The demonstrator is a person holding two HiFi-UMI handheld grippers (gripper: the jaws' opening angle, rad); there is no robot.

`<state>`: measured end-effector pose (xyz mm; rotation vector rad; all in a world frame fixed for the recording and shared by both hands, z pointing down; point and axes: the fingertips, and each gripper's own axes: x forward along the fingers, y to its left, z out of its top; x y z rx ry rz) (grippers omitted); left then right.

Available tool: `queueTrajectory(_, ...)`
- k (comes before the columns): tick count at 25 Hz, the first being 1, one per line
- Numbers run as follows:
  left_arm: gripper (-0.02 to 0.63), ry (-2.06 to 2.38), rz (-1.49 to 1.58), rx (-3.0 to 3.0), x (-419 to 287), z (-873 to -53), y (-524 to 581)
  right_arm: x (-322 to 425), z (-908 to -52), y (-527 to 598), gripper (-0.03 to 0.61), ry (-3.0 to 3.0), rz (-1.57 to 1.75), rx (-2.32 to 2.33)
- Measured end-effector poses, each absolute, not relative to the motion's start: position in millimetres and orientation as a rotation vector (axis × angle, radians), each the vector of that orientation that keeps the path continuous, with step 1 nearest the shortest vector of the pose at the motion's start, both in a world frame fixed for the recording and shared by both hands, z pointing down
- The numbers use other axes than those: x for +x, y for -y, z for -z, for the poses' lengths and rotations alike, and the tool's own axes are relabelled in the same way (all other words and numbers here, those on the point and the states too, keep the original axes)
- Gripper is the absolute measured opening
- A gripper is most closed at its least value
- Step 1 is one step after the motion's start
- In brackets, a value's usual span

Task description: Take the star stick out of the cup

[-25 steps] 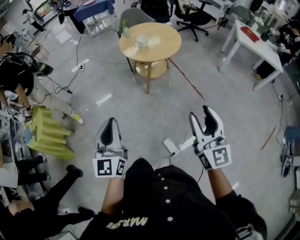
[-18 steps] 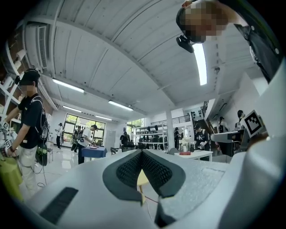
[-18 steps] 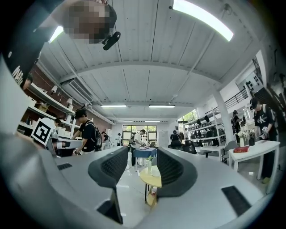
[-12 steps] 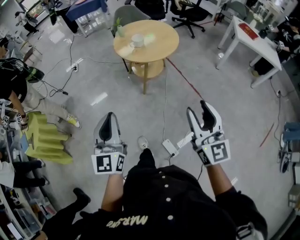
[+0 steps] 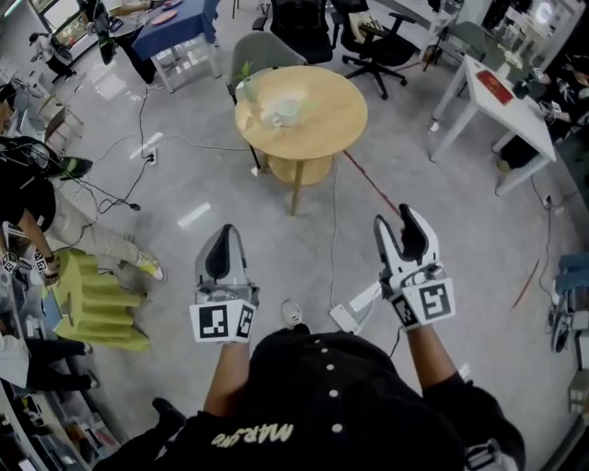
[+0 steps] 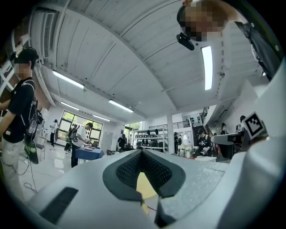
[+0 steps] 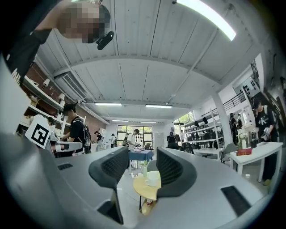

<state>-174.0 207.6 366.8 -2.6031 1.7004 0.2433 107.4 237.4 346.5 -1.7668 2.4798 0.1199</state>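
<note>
Left claw (image 5: 224,232) closed | right claw (image 5: 394,221) wide, empty | cup (image 5: 287,111) well ahead on table (image 5: 336,101)

A round wooden table (image 5: 324,118) stands on the grey concrete floor (image 5: 460,212) of a busy workshop, with a grey chair (image 5: 262,46) just behind it and a black office chair (image 5: 368,32) beyond. A white table (image 5: 515,115) sits to the right, a blue-draped table (image 5: 179,18) at upper left. A cable (image 5: 333,212) trails across the floor to a white power strip (image 5: 345,318), and a red line (image 5: 373,184) runs out from under the round table. At left, a person in a black cap (image 5: 23,179) sits near a yellow-green ribbed block (image 5: 97,299).
</note>
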Motion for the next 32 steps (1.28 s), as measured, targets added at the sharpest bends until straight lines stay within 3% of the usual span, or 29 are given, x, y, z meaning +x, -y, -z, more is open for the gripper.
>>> queueTrajectory(13,-0.006,-1.621,-0.255,-2.647,-208,-364,-117,47,-352,-146,0.187,-2.465,-0.078,-1.784)
queueTrajectory(32,-0.006,-1.596,-0.196,-2.650,-153,-361,97,97,-350,75,0.186,-2.444,-0.075,-1.751)
